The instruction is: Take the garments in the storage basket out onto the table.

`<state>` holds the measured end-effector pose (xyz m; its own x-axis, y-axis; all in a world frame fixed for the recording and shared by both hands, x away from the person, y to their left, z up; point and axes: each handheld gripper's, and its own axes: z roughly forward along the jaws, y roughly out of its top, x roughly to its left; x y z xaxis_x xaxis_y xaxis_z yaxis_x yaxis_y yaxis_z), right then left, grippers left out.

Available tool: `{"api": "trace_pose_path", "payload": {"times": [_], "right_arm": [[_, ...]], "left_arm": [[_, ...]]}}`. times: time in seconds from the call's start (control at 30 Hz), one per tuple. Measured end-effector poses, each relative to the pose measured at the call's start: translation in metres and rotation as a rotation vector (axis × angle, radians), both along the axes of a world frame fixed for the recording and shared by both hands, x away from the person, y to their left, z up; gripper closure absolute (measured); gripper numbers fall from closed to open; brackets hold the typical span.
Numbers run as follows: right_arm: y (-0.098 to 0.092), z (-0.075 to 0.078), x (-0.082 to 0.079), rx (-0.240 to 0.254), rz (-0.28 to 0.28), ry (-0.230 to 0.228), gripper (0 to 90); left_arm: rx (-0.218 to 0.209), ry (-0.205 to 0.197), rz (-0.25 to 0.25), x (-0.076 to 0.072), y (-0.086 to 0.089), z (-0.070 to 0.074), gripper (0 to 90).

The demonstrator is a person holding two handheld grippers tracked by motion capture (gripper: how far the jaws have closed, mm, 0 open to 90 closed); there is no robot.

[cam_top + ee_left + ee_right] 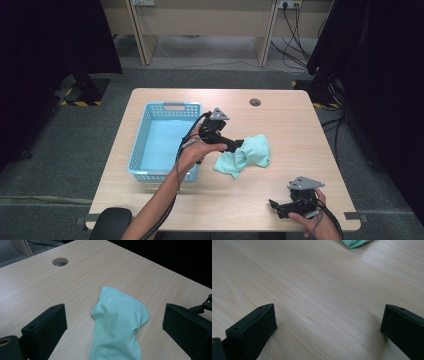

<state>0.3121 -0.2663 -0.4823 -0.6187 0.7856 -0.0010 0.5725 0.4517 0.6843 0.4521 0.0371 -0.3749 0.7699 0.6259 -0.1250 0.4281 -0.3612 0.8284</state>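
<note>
Hovering my left gripper [113, 322] wide open and empty over the mint-green cloth [120, 322], crumpled mid-table right of the blue basket [145, 140]; nothing grasped yet. My right gripper [328, 322] gapes empty near the table [300, 125] edge

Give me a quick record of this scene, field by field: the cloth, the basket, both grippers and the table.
cloth: crumpled mint-green cloth lying on the table, right of the basket
basket: light blue basket with slotted walls, left half of the table, nothing visible inside
left gripper: left gripper open, its jaws standing either side of the cloth, not closed on it
right gripper: right gripper open, near the table's front right corner, bare wood between its jaws
table: light wooden table with a round cable hole near its far edge
</note>
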Motion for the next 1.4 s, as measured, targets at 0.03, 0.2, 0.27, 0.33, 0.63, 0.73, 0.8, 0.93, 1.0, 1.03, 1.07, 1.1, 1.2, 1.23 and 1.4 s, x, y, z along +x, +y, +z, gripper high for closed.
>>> {"api": "trace_pose_path", "payload": {"times": [0.03, 0.2, 0.27, 0.33, 0.63, 0.73, 0.8, 0.93, 1.0, 1.03, 1.07, 1.1, 1.2, 1.23, 1.4], "right_arm": [[0.000, 0.000, 0.000, 0.000, 0.000, 0.000, 0.3], [0.000, 0.000, 0.000, 0.000, 0.000, 0.000, 0.3], [0.000, 0.000, 0.000, 0.000, 0.000, 0.000, 0.3], [0.000, 0.000, 0.000, 0.000, 0.000, 0.000, 0.3], [0.000, 0.000, 0.000, 0.001, 0.000, 0.000, 0.3], [0.000, 0.000, 0.000, 0.000, -0.001, 0.000, 0.3], [0.000, 0.000, 0.000, 0.000, -0.002, 0.000, 0.3], [0.000, 0.000, 0.000, 0.000, -0.001, 0.000, 0.3], [0.000, 0.000, 0.000, 0.000, -0.001, 0.000, 0.3], [0.000, 0.000, 0.000, 0.000, -0.001, 0.000, 0.3], [0.000, 0.000, 0.000, 0.000, -0.001, 0.000, 0.3], [0.000, 0.000, 0.000, 0.000, -0.001, 0.000, 0.3], [0.000, 0.000, 0.000, 0.000, -0.001, 0.000, 0.3], [0.000, 0.000, 0.000, 0.000, -0.001, 0.000, 0.3], [0.000, 0.000, 0.000, 0.000, -0.002, 0.000, 0.3]], "left_arm": [[-0.004, -0.001, 0.004, 0.000, 0.002, 0.001, 4.8], [-0.018, -0.011, 0.021, -0.004, 0.014, 0.004, 4.8], [-0.022, -0.015, 0.029, -0.005, 0.019, 0.006, 4.8], [-0.028, -0.019, 0.036, -0.006, 0.024, 0.007, 4.8], [-0.040, -0.024, 0.053, -0.009, 0.036, 0.007, 4.7], [-0.042, -0.022, 0.062, -0.009, 0.040, 0.007, 4.7], [-0.041, -0.024, 0.066, -0.009, 0.043, 0.007, 4.7], [-0.042, -0.030, 0.074, -0.012, 0.049, 0.008, 4.7], [-0.044, -0.037, 0.076, -0.015, 0.052, 0.007, 4.7], [-0.045, -0.037, 0.076, -0.016, 0.054, 0.007, 4.7], [-0.043, -0.038, 0.076, -0.017, 0.057, 0.007, 4.7], [-0.041, -0.041, 0.079, -0.018, 0.059, 0.007, 4.7], [-0.043, -0.049, 0.087, -0.020, 0.067, 0.005, 4.6], [-0.053, -0.048, 0.109, -0.022, 0.081, 0.003, 4.5], [-0.053, -0.048, 0.109, -0.022, 0.081, 0.003, 4.4]]}}
